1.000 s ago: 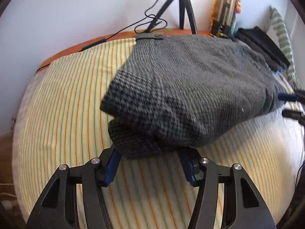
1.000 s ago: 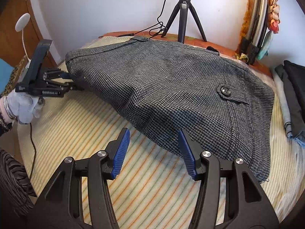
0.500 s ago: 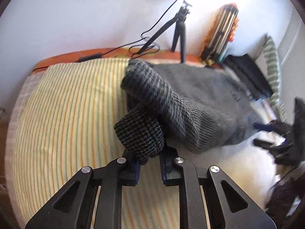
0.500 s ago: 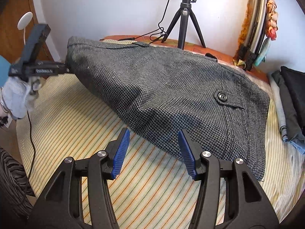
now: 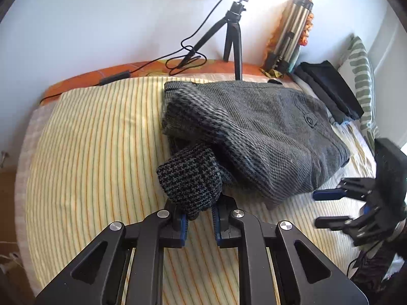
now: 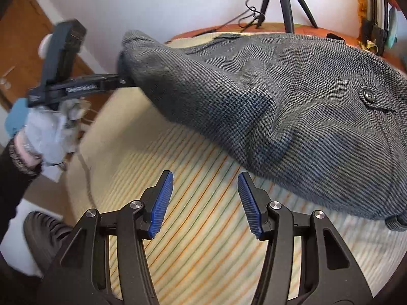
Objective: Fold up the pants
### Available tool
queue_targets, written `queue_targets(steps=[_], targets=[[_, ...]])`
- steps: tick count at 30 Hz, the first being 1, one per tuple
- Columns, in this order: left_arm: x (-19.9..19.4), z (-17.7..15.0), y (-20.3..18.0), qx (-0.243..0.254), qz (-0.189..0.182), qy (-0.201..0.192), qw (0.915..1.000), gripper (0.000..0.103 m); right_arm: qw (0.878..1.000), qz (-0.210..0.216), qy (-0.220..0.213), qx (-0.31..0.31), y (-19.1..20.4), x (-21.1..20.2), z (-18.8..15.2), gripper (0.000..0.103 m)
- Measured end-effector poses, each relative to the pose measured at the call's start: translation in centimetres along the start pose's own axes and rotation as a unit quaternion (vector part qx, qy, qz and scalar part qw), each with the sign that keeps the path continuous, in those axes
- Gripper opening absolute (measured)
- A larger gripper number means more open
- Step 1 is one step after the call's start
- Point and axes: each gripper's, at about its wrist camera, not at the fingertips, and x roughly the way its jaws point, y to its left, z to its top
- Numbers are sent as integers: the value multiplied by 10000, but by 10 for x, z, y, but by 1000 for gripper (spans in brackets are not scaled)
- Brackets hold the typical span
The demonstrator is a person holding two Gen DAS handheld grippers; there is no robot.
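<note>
The grey houndstooth pants (image 5: 267,132) lie folded on the striped bed cover (image 5: 96,152). My left gripper (image 5: 199,219) is shut on a bunched end of the pants and holds it lifted above the cover. In the right wrist view the left gripper (image 6: 122,81) pulls that end of the pants (image 6: 279,96) up and to the left. My right gripper (image 6: 204,203) is open and empty, just in front of the pants' near edge. It also shows in the left wrist view (image 5: 330,207), open, at the right.
A black tripod (image 5: 232,30) with a cable stands at the head of the bed. Dark folded clothes (image 5: 328,89) and a green-patterned pillow (image 5: 361,76) lie at the far right. A wooden door (image 6: 23,58) is at the left, off the bed.
My left gripper shut on the near end of the pants and lifted it up and back. My right gripper stayed open and drew closer to the fabric.
</note>
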Motion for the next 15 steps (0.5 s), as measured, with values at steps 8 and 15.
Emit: queue_targets(steps=[8,15], targets=[[2,2,-2,366,160,41,9992,14,9920,579,-401,1050,-8,37,14,58],[20,-20,9,816,794,461,9924,35,9801,1046,-1122,1260,6,10,20,56]])
